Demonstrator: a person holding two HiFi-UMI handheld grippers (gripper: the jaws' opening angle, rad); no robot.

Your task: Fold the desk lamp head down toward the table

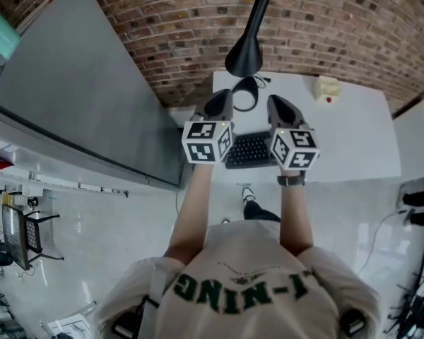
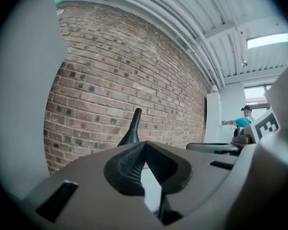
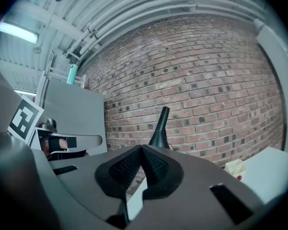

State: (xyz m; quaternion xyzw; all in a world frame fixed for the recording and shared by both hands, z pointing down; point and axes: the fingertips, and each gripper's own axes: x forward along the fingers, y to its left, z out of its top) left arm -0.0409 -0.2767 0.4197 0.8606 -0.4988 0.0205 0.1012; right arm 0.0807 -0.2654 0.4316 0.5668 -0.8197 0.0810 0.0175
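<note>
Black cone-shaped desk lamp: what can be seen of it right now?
The black cone-shaped desk lamp stands at the back of the white table, close to the red brick wall. It looks matte black: a slim neck on top flaring to a wide shade below, narrow end up in both gripper views. A black ring lies at its foot; base or cable, I cannot tell. The left gripper and right gripper are short of it, not touching.
</note>
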